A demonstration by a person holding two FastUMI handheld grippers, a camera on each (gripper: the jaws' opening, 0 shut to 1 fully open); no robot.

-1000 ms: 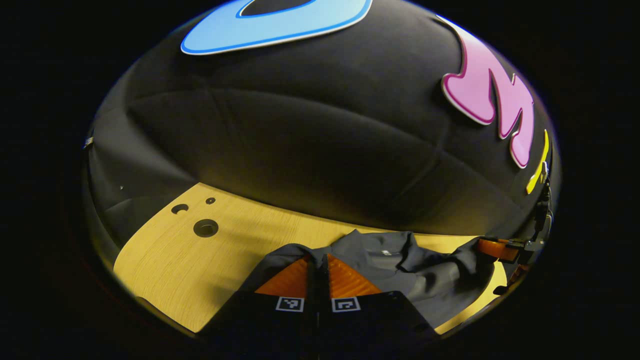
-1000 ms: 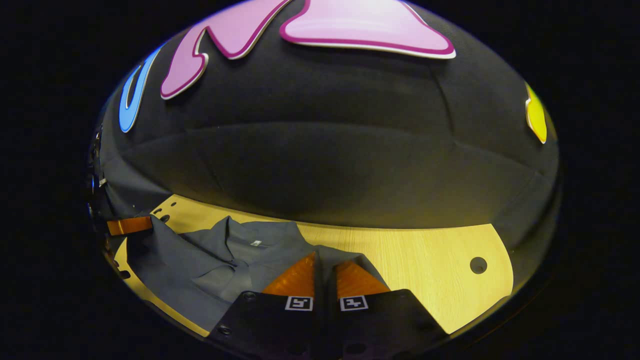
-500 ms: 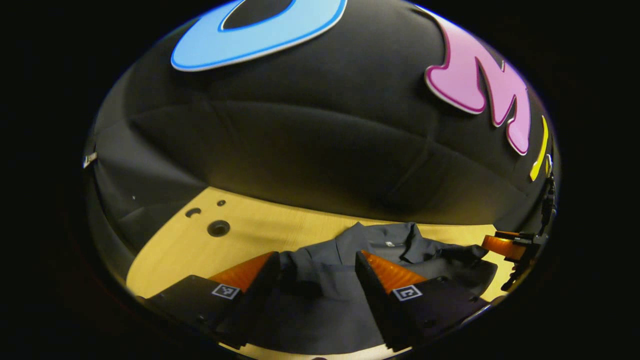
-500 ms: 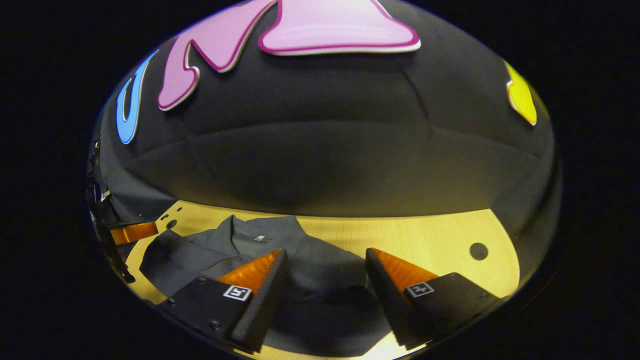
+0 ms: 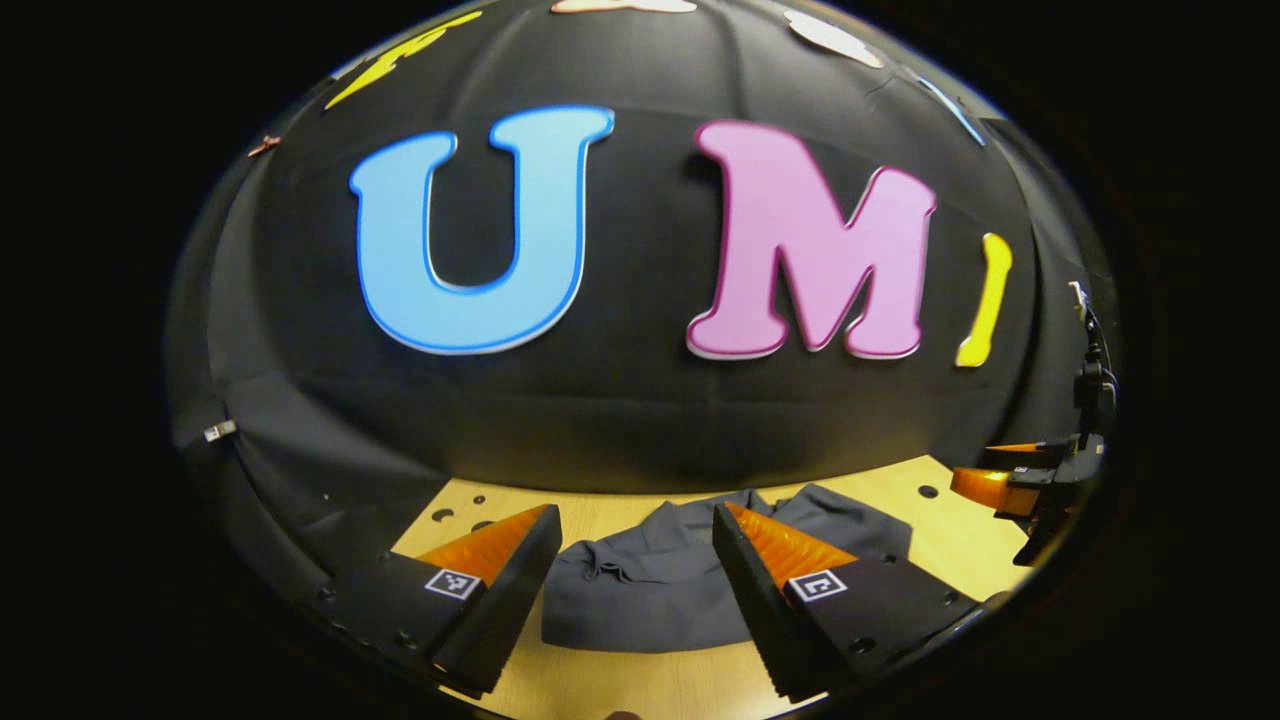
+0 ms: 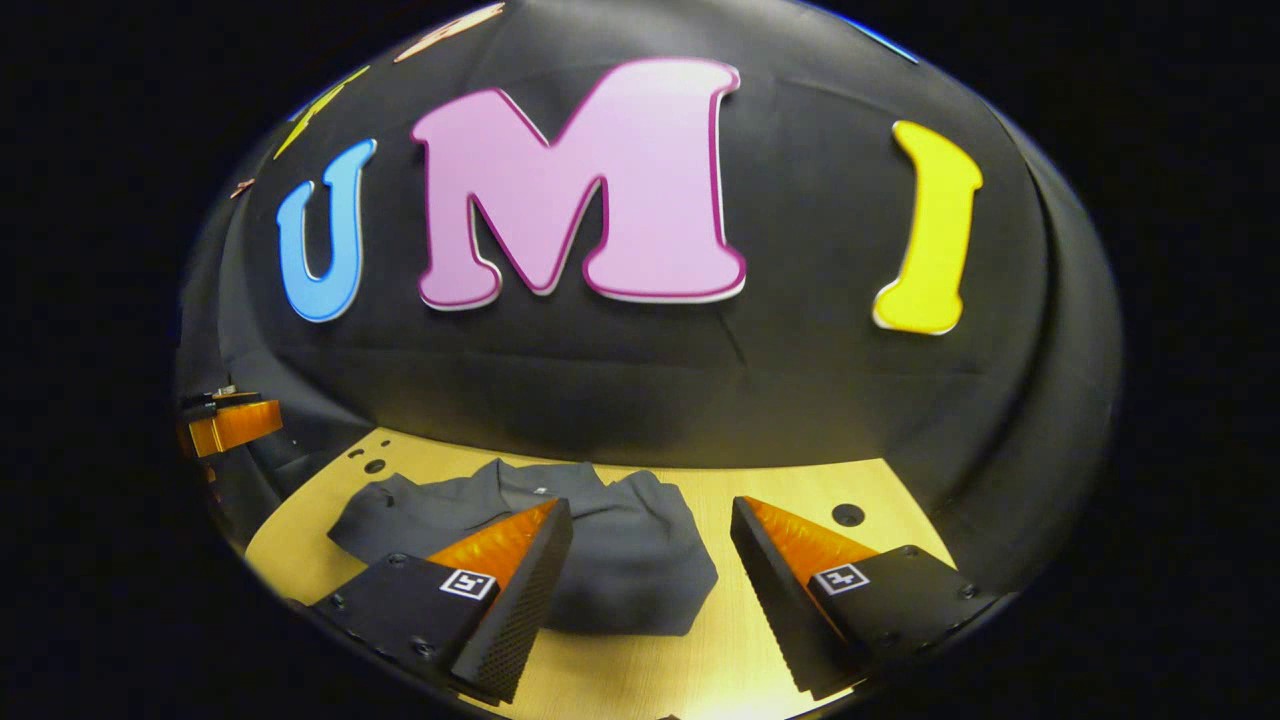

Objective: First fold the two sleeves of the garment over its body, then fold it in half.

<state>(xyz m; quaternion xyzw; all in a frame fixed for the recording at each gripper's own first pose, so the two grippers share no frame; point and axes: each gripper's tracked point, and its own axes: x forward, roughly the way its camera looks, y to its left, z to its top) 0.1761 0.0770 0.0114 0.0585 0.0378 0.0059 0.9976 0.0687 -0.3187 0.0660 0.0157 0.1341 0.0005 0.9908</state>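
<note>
The left claw (image 5: pixel 632 560) hangs with fingers spread wide, gripping nothing, above the folded grey shirt (image 5: pixel 640 600) on the wooden surface (image 5: pixel 640 685). The right claw (image 6: pixel 650 560) is likewise wide apart and empty, just over the shirt's edge.

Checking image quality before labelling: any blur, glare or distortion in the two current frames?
Left gripper view: sharp, strong fisheye bending of the table edge; dark garment dim, folds hard to read. Right gripper view: also sharp, same bending, warm light on the wood, mild bright patch at the near table edge, soft shadow beside the garment.
</note>
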